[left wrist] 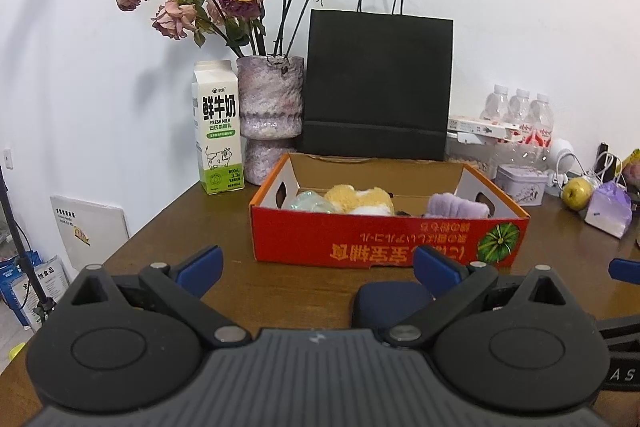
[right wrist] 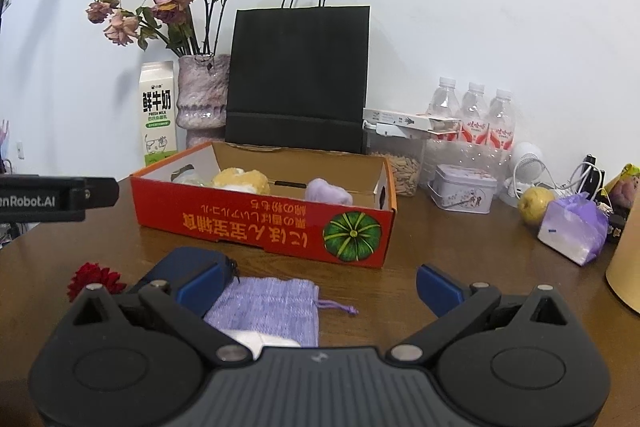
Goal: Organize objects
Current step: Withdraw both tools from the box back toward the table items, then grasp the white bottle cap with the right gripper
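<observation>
A red cardboard box (left wrist: 376, 241) (right wrist: 256, 227) stands on the wooden table, holding a yellow-white plush (left wrist: 358, 201) (right wrist: 242, 181), a purple plush (left wrist: 458, 205) (right wrist: 328, 191) and a clear greenish item (left wrist: 306, 201). My left gripper (left wrist: 318, 265) is open, low before the box, with a dark blue case (left wrist: 390, 301) just under its right finger. My right gripper (right wrist: 320, 285) is open too, above a lilac drawstring pouch (right wrist: 272, 307), beside the dark blue case (right wrist: 190, 259) and a red flower (right wrist: 94, 279). The left gripper's body (right wrist: 56, 199) shows at the left edge.
Along the wall stand a milk carton (left wrist: 218, 129), a vase of dried roses (left wrist: 270, 107), a black paper bag (left wrist: 378, 83) and water bottles (right wrist: 474, 115). Right of the box are a tin (right wrist: 464, 187), a yellow fruit (right wrist: 534, 203) and a purple packet (right wrist: 572, 227).
</observation>
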Demonstrator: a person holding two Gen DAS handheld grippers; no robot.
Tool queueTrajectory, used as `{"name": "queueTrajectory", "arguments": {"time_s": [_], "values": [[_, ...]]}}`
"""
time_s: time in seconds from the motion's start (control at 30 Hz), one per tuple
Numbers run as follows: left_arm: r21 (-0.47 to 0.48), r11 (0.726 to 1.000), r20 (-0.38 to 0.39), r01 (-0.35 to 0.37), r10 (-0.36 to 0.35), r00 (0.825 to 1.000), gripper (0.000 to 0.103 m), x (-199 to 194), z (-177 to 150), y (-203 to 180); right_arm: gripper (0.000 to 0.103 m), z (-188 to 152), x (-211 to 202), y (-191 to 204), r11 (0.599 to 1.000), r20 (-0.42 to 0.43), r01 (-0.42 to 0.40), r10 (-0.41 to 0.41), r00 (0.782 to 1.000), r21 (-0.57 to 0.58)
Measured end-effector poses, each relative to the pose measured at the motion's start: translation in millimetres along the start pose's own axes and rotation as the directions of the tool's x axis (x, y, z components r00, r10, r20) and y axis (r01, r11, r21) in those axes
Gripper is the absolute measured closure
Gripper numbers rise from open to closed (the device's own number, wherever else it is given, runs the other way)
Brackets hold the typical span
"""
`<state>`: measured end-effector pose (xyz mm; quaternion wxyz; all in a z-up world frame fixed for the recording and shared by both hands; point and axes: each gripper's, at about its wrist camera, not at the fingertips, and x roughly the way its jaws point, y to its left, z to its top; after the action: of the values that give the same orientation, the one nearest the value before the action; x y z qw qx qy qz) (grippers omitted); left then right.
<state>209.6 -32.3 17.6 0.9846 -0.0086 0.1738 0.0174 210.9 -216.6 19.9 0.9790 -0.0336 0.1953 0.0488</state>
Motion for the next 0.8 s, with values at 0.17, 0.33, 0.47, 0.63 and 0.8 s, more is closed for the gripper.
{"name": "queueTrajectory", "arguments": {"time_s": [0.17,0.33,0.47,0.63,0.8], "values": [[0.009,1.000,-0.009,0.007,-0.007,1.000,0.000,-10,-10,-2,0.000,-8,-11,0,1.000,0.001,-0.002,0.002,1.000,0.000],[0.014,1.000,-0.032,0.014,-0.013,0.999,0.000,-17,-22,-3,0.000,-20,-24,0,1.000,-0.009,-0.004,0.004,1.000,-0.001],[0.016,1.000,-0.051,0.018,-0.017,0.999,0.000,-22,-30,-3,0.000,-33,-32,1,1.000,-0.035,-0.005,0.005,0.999,-0.006],[0.015,1.000,-0.071,0.022,-0.020,0.997,0.000,-28,-38,-3,0.000,-48,-43,0,1.000,-0.058,0.003,-0.004,0.998,-0.021],[0.009,1.000,-0.105,0.026,-0.025,0.994,0.000,-30,-47,-2,0.000,-54,-53,-9,0.999,-0.061,0.031,-0.032,0.998,-0.008]]}}
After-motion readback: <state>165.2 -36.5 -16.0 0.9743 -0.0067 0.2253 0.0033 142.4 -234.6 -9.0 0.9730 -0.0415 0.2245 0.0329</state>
